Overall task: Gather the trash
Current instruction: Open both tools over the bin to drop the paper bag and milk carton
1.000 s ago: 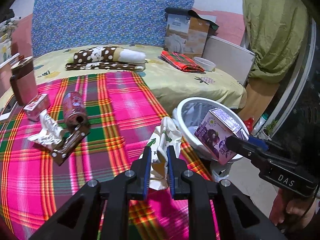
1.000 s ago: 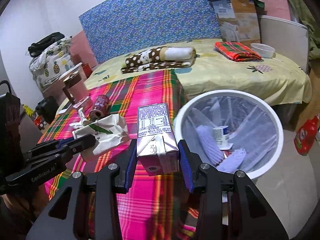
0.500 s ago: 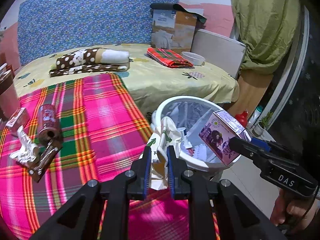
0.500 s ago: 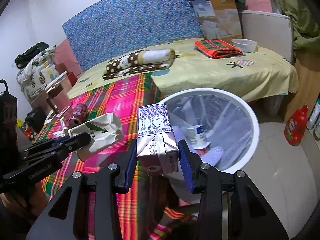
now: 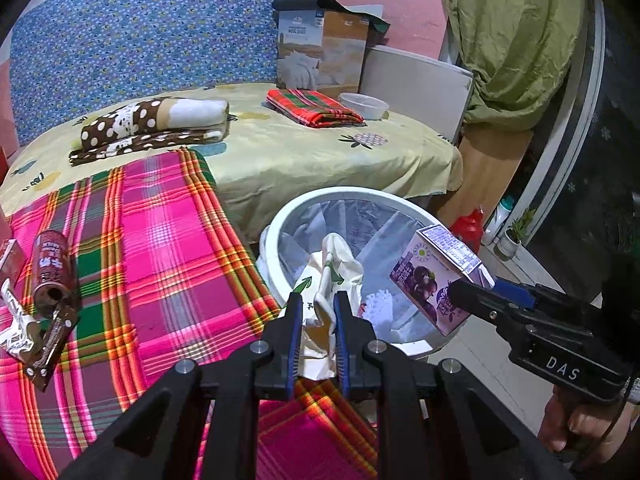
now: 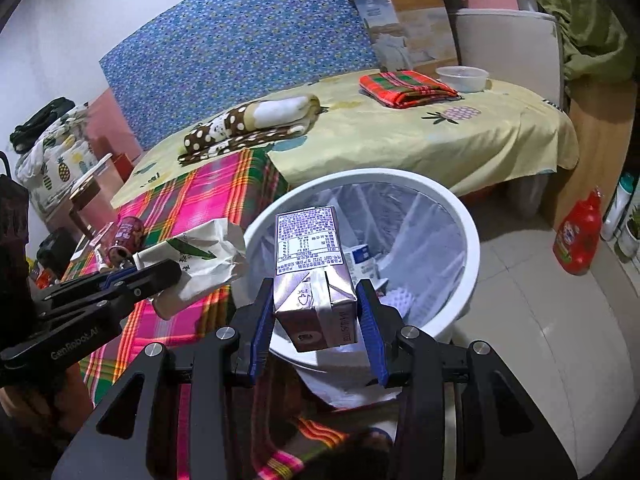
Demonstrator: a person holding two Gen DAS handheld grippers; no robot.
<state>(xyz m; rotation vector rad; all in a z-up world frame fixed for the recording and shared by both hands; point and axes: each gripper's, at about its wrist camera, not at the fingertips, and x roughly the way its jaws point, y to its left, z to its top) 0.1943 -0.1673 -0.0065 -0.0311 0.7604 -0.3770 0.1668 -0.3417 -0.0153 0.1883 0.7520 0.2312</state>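
Note:
My left gripper (image 5: pixel 317 305) is shut on a crumpled white paper bag with green print (image 5: pixel 332 268), held at the near rim of the white lined trash bin (image 5: pixel 280 224). My right gripper (image 6: pixel 315 292) is shut on a purple drink carton (image 6: pixel 310 256), held over the bin's (image 6: pixel 472 240) near edge. Each view shows the other gripper: the carton (image 5: pixel 436 276) hangs at the bin's right side, and the paper bag (image 6: pixel 200 256) sits left of the bin. Some white rubbish and a small cup (image 6: pixel 364 260) lie inside the bin.
On the pink plaid cloth (image 5: pixel 160 248) lie a red can (image 5: pixel 50 272), a brown wrapper (image 5: pixel 52 344) and crumpled white paper (image 5: pixel 12 320). Behind is a bed with folded blankets (image 5: pixel 156 124), a red plaid cloth (image 5: pixel 312 106) and a bowl (image 5: pixel 363 105). A red bottle (image 6: pixel 578 236) stands on the floor.
Both grippers have carried their loads to the right, from over the plaid cloth to the bin. The bin now lies under the carton and right ahead of the paper bag.

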